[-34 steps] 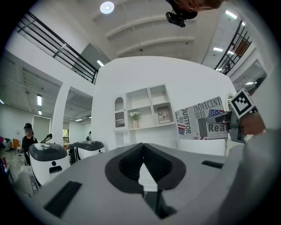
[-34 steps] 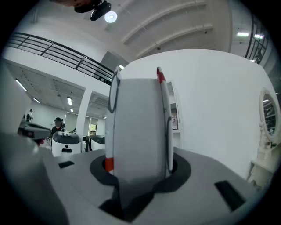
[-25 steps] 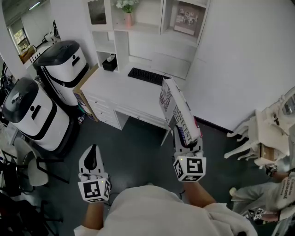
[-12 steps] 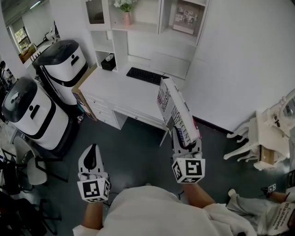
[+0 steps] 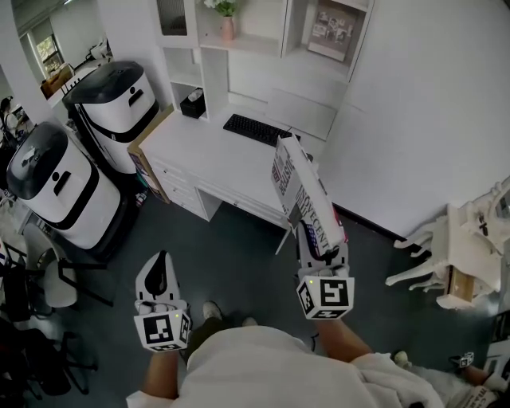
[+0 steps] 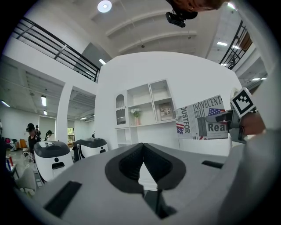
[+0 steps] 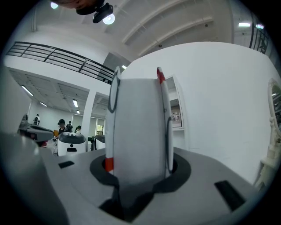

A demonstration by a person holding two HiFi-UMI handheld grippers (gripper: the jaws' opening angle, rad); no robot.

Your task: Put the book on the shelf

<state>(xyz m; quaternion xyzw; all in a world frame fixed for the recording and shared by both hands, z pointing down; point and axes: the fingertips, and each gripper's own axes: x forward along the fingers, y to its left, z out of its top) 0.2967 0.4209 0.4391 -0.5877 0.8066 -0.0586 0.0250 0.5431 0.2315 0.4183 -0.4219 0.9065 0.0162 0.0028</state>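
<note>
My right gripper (image 5: 317,243) is shut on the lower end of a book (image 5: 306,198) with a newspaper-print cover, held level and on edge, pointing toward the white desk (image 5: 209,163). In the right gripper view the book (image 7: 138,123) stands between the jaws of the gripper (image 7: 138,166) and fills the middle. The white shelf unit (image 5: 256,49) rises behind the desk, and it shows as open compartments (image 6: 145,102) in the left gripper view. My left gripper (image 5: 162,261) hangs lower left over the dark floor, shut and empty, with its pads (image 6: 131,159) meeting at the tip.
A black keyboard (image 5: 253,130) and a black box (image 5: 192,104) lie on the desk. A vase (image 5: 228,24) and a picture frame (image 5: 331,30) occupy the shelves. Two white-and-black machines (image 5: 118,107) (image 5: 54,191) stand at left. A white chair (image 5: 446,251) is at right.
The desk and shelves have come slightly nearer as both grippers moved forward together. The book stays in the right gripper. The person at lower right has mostly left the picture.
</note>
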